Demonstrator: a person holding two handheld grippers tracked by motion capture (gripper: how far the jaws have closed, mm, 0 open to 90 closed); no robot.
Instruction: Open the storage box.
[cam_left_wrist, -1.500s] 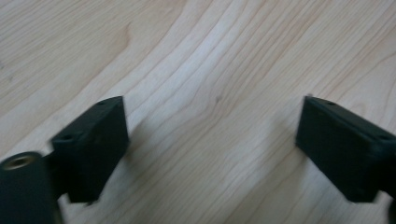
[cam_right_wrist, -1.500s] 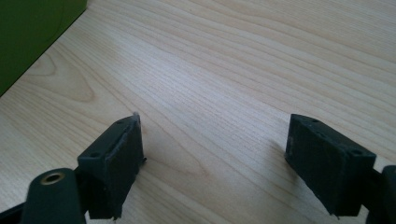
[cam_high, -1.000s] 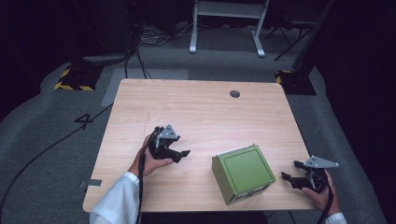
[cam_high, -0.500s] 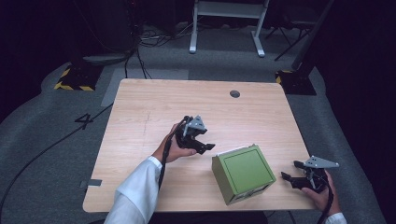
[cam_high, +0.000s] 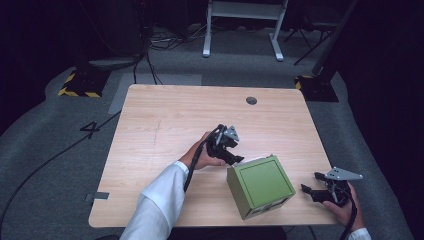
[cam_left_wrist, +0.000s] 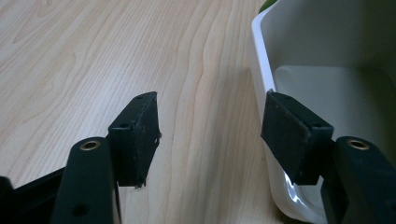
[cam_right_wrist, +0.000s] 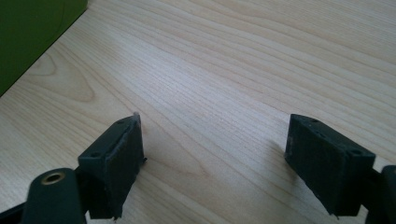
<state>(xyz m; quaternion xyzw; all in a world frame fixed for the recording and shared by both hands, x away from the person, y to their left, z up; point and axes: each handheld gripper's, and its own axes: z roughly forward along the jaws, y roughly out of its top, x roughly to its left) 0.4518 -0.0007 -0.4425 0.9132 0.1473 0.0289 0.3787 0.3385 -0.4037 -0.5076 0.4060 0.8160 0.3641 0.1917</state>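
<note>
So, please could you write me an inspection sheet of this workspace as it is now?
Surface: wooden table, bare, with a round grommet hole.
Job's things: green box lying on its side, white inside.
Clutter: nothing seen.
Grippers: left gripper open at the box's upper left corner; right gripper open, right of the box, apart.
Cables: floor cables behind the table.
Surroundings: grey floor, white frame legs, hazard-striped bases.

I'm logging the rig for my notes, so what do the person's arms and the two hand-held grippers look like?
Both are black. The left hand-held gripper and the right hand-held gripper each carry a grey three-cornered plate and trail a black cable. The pads are flat, black and rectangular. The left arm wears a white sleeve.
</note>
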